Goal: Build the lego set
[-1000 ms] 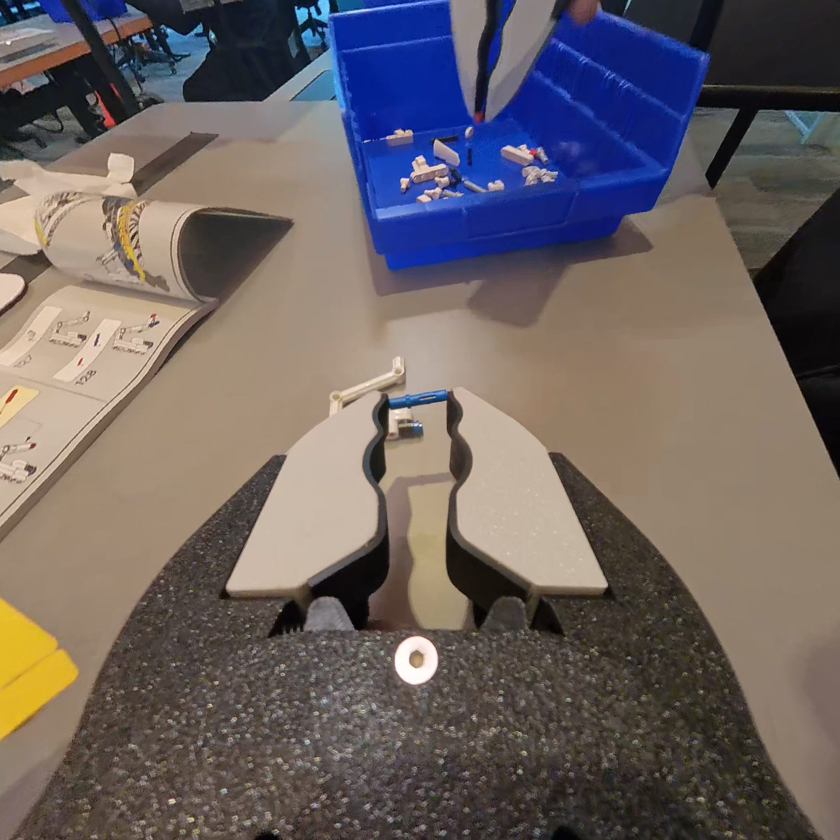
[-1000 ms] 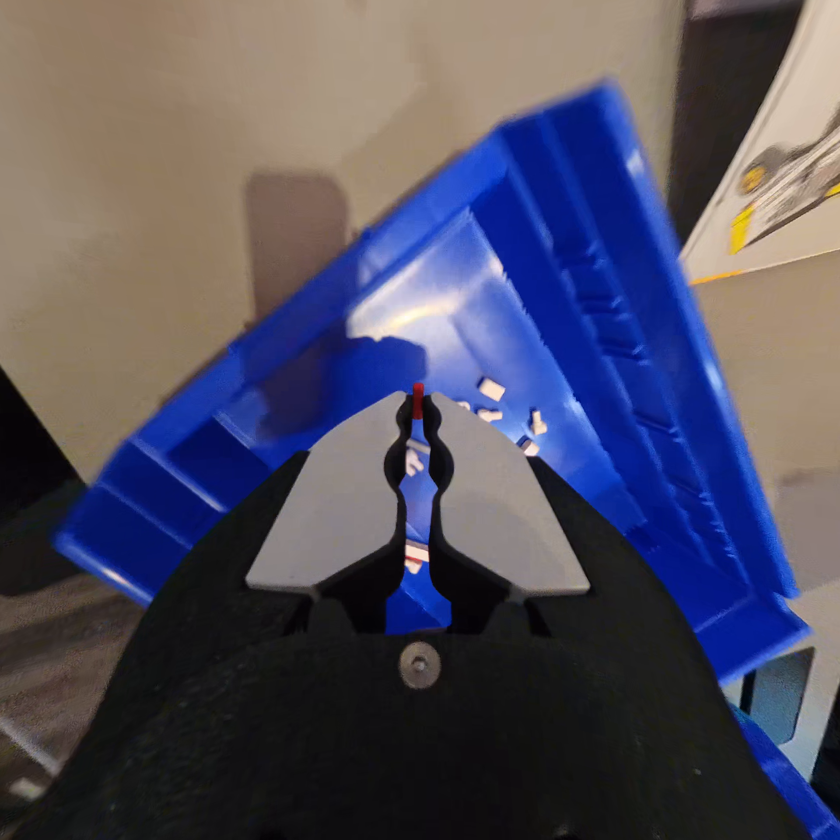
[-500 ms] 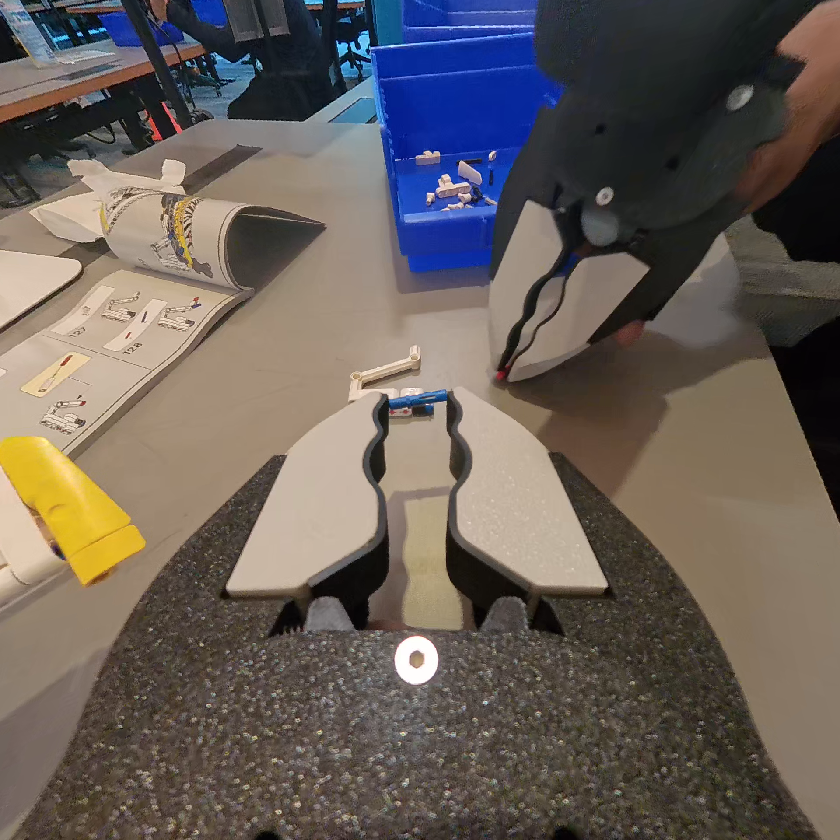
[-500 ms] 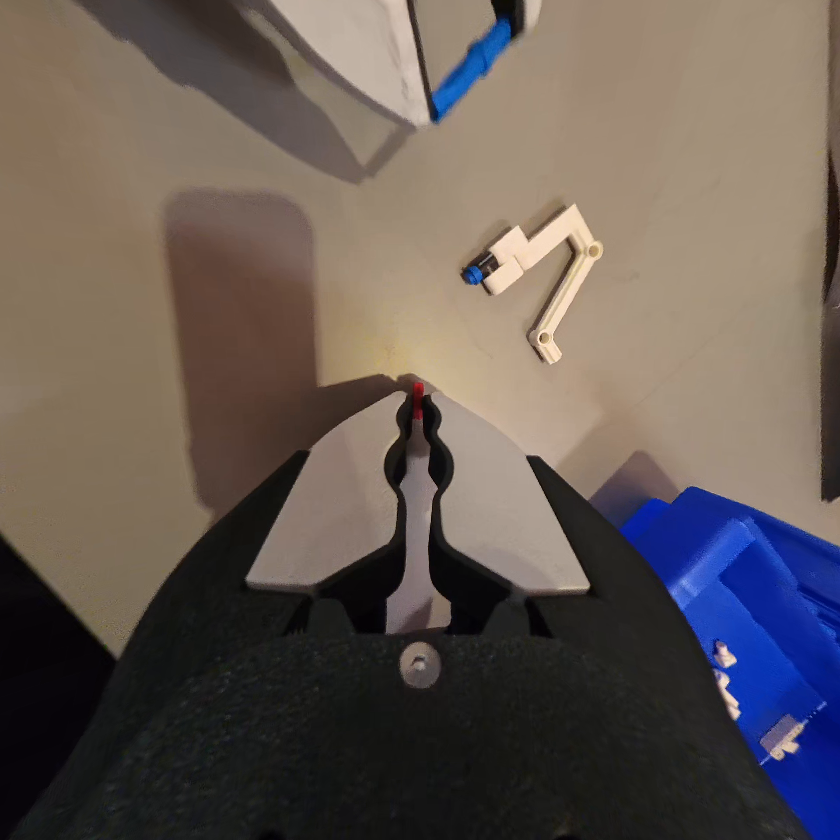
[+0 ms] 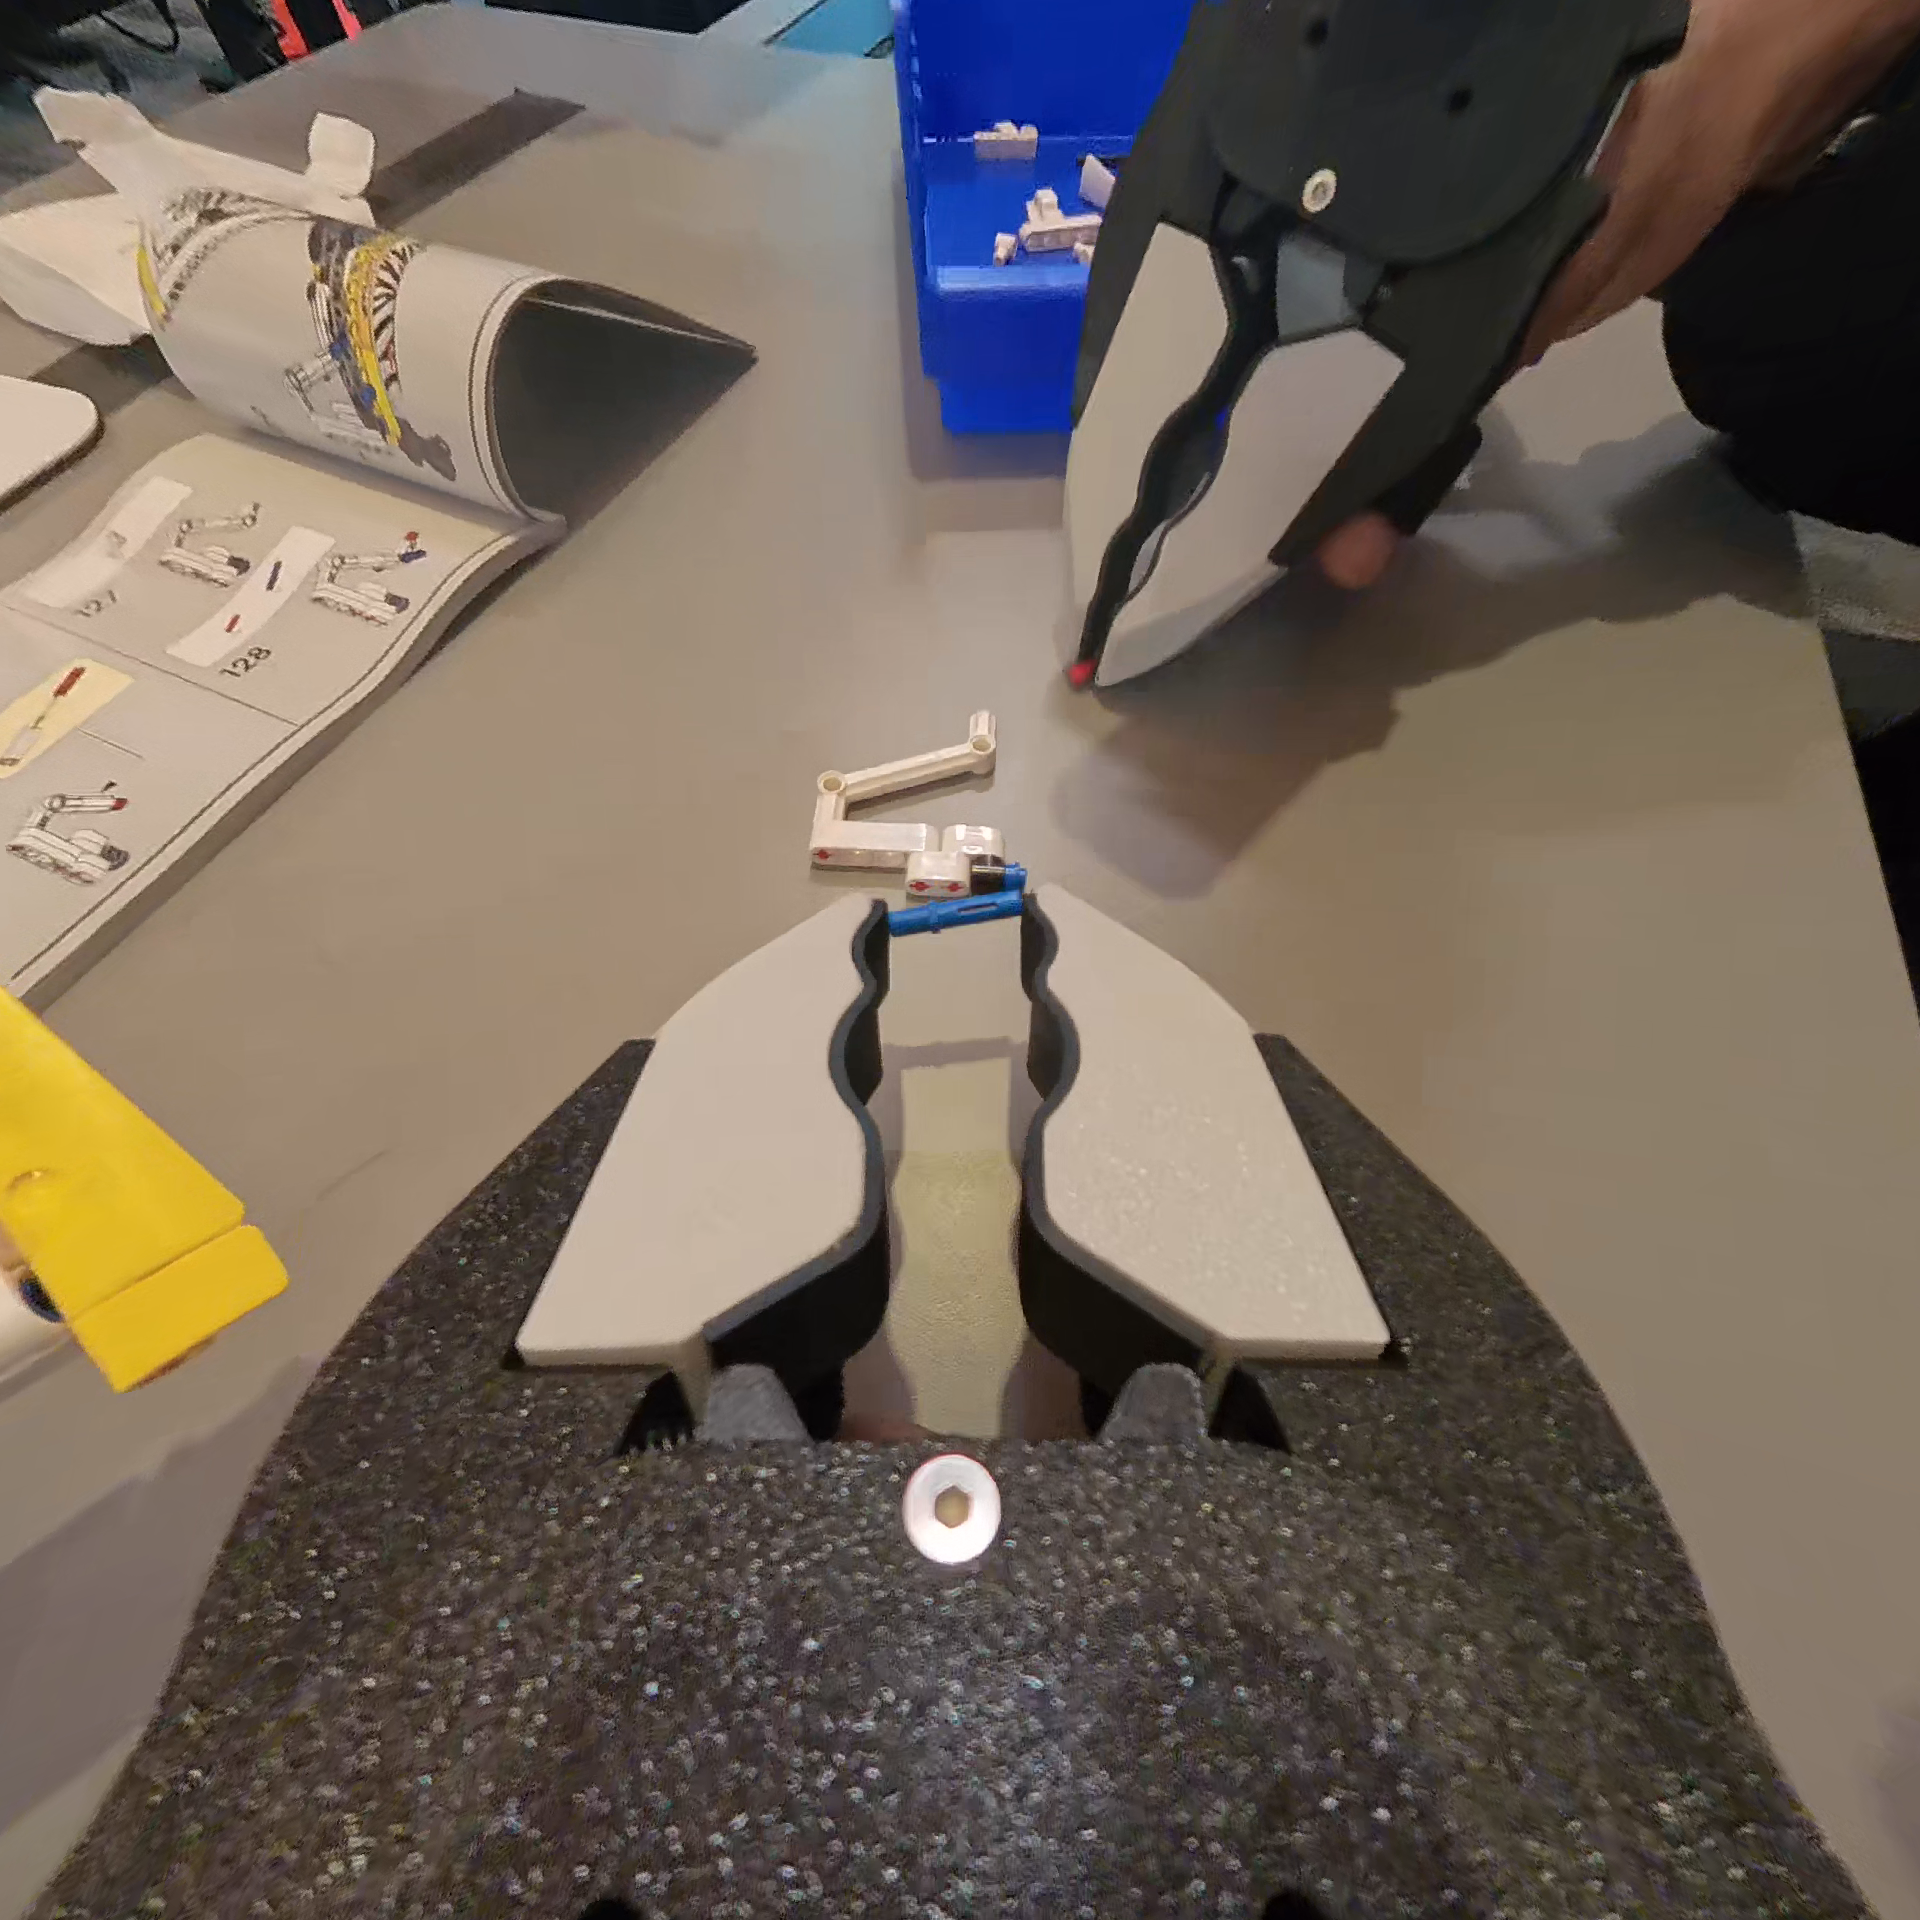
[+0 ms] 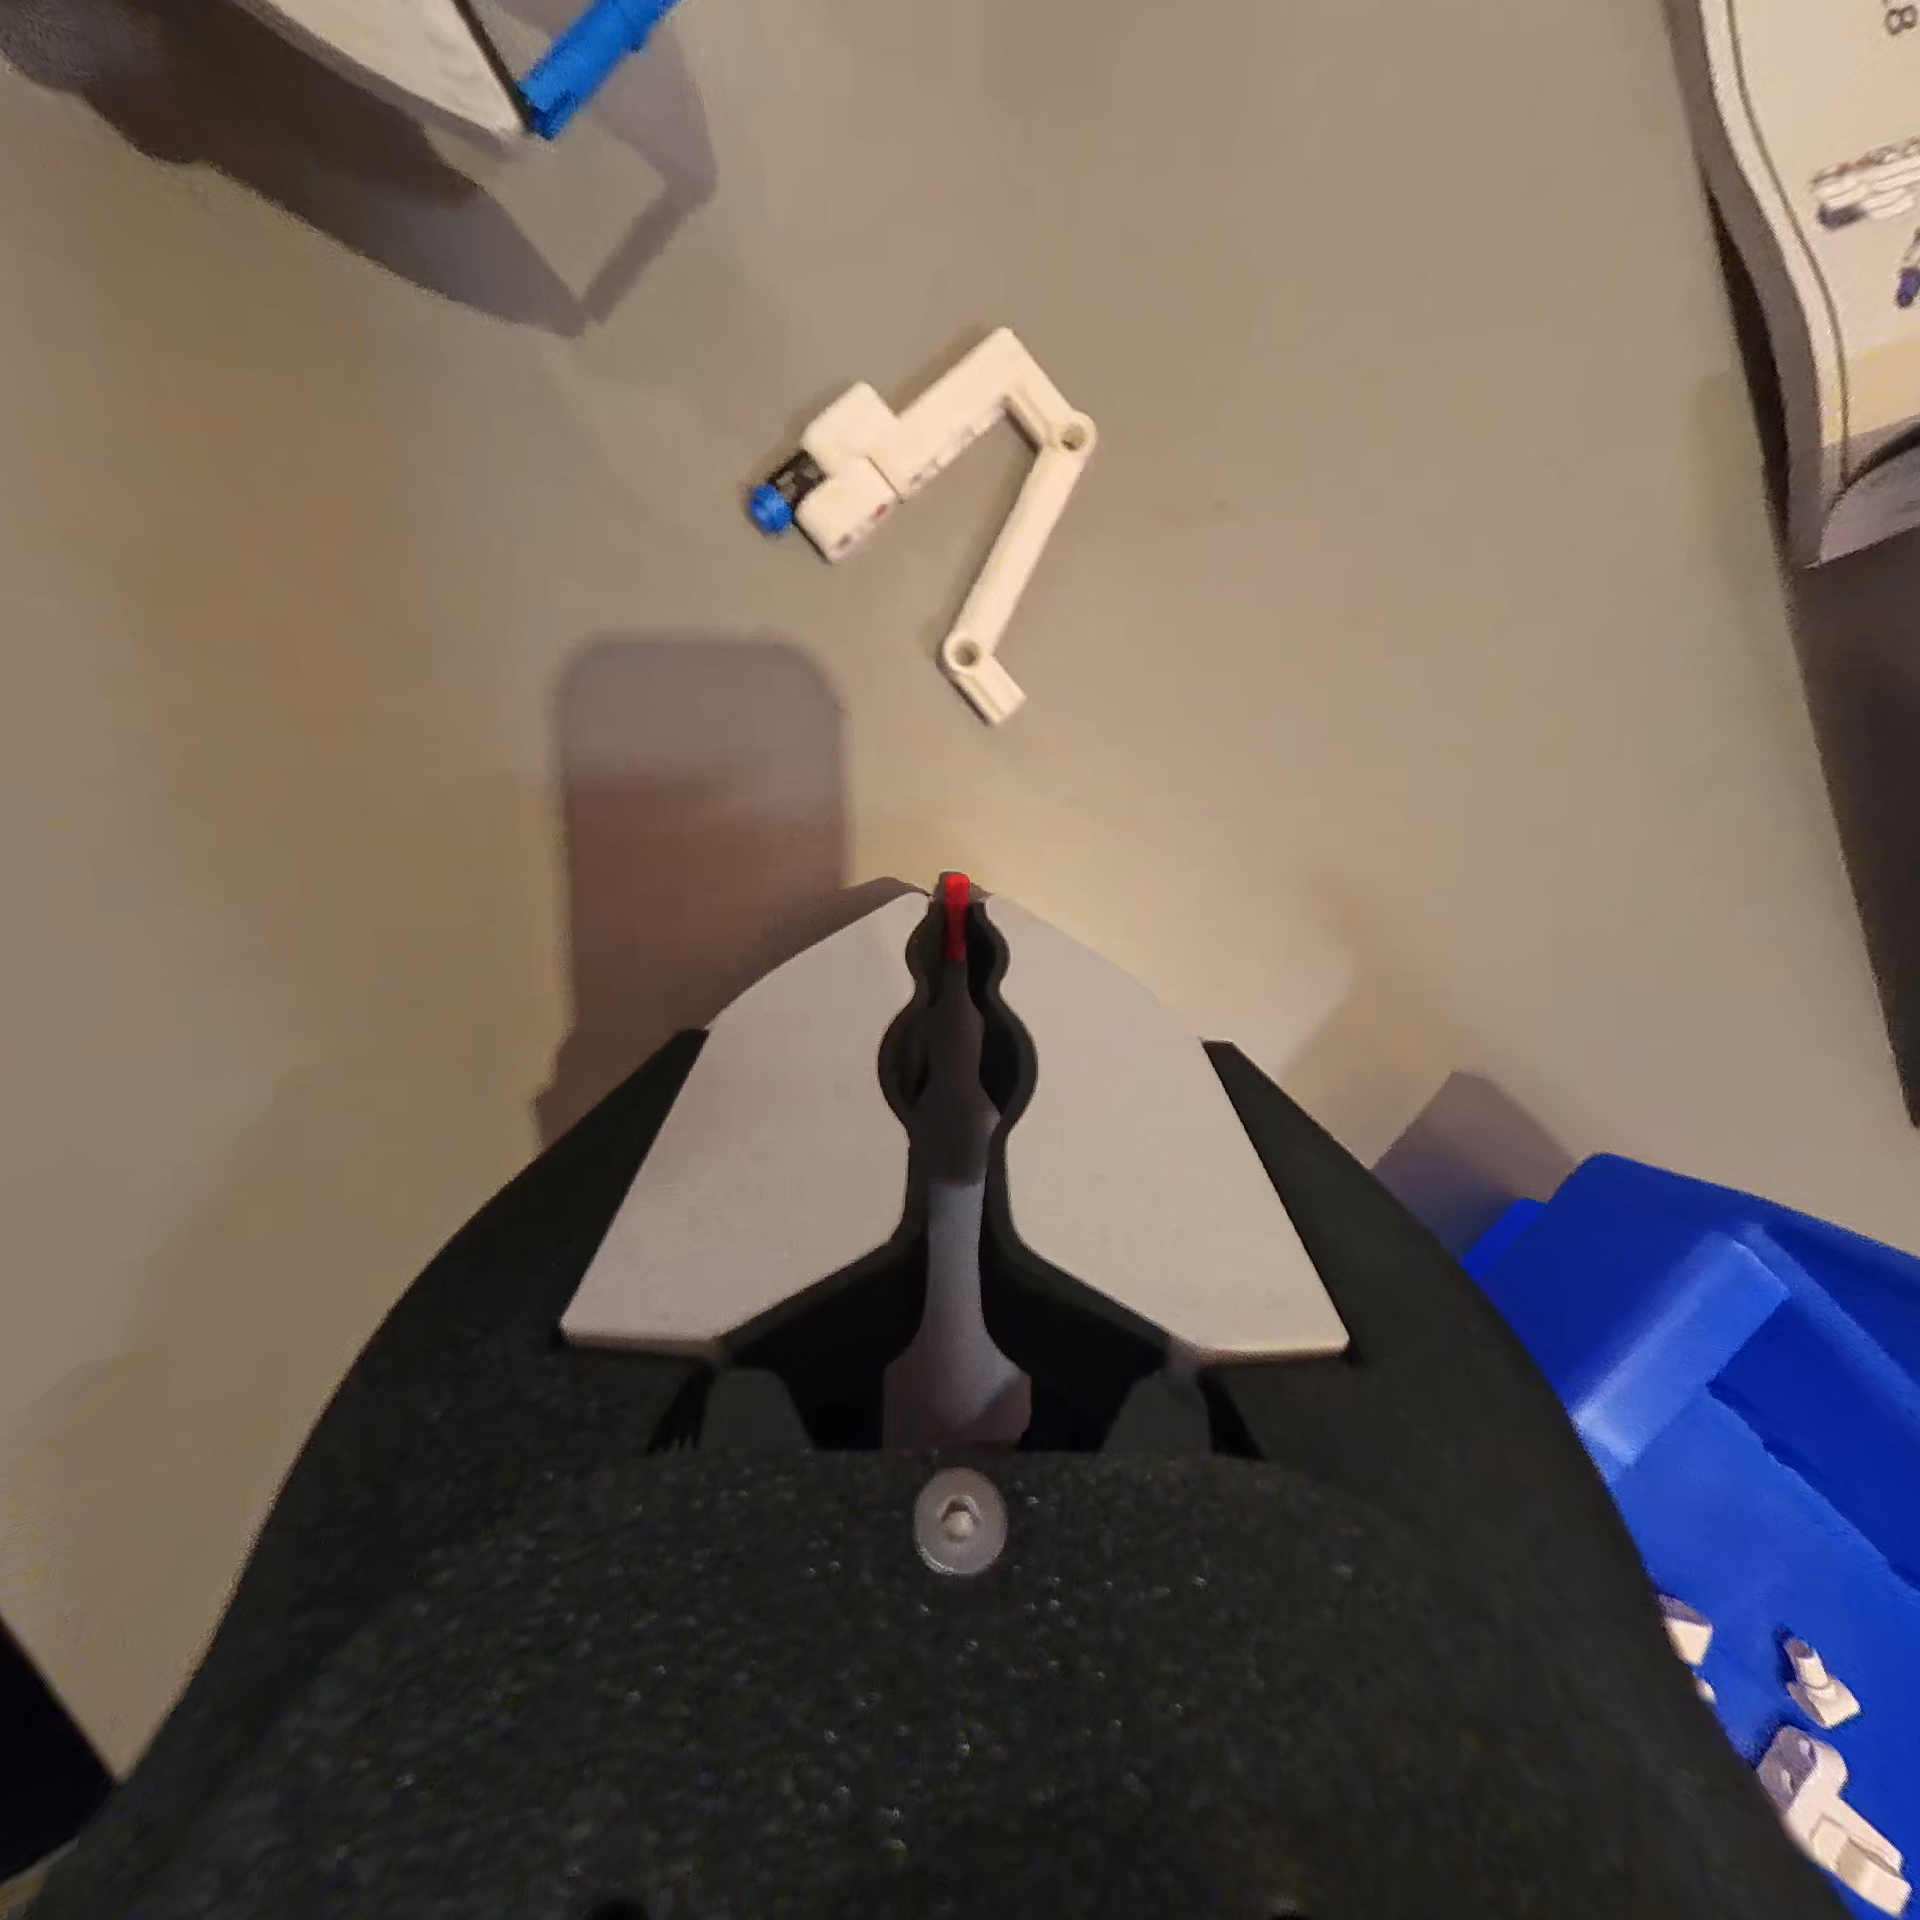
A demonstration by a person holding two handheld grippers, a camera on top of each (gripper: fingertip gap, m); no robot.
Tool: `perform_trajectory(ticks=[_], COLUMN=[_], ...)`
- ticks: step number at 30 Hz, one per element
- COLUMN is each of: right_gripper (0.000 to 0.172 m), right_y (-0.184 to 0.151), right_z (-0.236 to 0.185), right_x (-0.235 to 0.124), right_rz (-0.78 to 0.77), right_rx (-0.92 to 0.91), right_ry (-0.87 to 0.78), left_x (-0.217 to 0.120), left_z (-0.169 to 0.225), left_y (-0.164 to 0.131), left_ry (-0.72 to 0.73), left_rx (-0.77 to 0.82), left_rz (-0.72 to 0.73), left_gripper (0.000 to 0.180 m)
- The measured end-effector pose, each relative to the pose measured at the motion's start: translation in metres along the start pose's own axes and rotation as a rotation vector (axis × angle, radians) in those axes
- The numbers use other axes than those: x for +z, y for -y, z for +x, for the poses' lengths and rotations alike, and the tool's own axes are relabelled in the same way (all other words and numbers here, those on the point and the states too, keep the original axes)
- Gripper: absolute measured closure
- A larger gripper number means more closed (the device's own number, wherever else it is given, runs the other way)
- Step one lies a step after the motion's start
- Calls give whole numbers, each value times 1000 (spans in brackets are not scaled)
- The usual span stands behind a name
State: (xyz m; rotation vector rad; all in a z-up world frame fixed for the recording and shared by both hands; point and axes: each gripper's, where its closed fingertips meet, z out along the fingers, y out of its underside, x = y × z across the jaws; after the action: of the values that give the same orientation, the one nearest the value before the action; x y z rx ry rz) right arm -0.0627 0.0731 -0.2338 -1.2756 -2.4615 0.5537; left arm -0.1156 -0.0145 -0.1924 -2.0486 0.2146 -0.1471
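Pegs in both tongs here. The left tongs (image 5: 956, 914) sit part-open with a blue pin (image 5: 954, 916) spanning crosswise between the fingertips, each end against a pad. Just beyond, at 12 o'clock, lies a white linked assembly (image 5: 902, 821) on the grey surface (image 5: 1455, 1039), its own blue stub nearly touching the held pin. At 1 o'clock, the right tongs (image 6: 954, 904) are almost closed, pinching a small red peg (image 6: 953, 914) that pokes out of the tips close above the surface. Further out: a blue bin (image 5: 997, 312) of white pieces at 12, an open instruction booklet (image 5: 312, 499) at 10, a yellow piece (image 5: 114, 1226) at 8. Risks, as I read it: the pin, gripped only by its ends, could pivot or pop free, and it could nudge the loose assembly; the tiny peg could slip out.
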Motion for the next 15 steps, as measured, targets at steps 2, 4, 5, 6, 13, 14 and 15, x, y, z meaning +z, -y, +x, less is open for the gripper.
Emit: perform_trajectory(ticks=[2,4,5,6,13,14,15], right_gripper=[168,168,168,168,148,147,147], right_y=[-1,-1,-1,-1,4,6,10], right_z=[2,2,1,1,1,4,7], right_x=[0,0,0,0,-2,-3,-5], right_rz=[23,42,48,53,88,96,112], right_rx=[2,3,-2,-10,-45,-56,-71], right_ry=[37,63,67,68,44,24,3], left_x=[0,1,2,3,18,21,24], left_z=[-1,-2,-3,-3,-2,-3,-4], left_y=[4,8,11,14,28,33,38], left_ry=[5,0,-1,-4,-43,-52,-61], left_rx=[-2,-12,-18,-22,-106,-122,-136], left_rz=[21,48,61,73,78,79,84], left_gripper=[156,156,156,156,156,156,156])
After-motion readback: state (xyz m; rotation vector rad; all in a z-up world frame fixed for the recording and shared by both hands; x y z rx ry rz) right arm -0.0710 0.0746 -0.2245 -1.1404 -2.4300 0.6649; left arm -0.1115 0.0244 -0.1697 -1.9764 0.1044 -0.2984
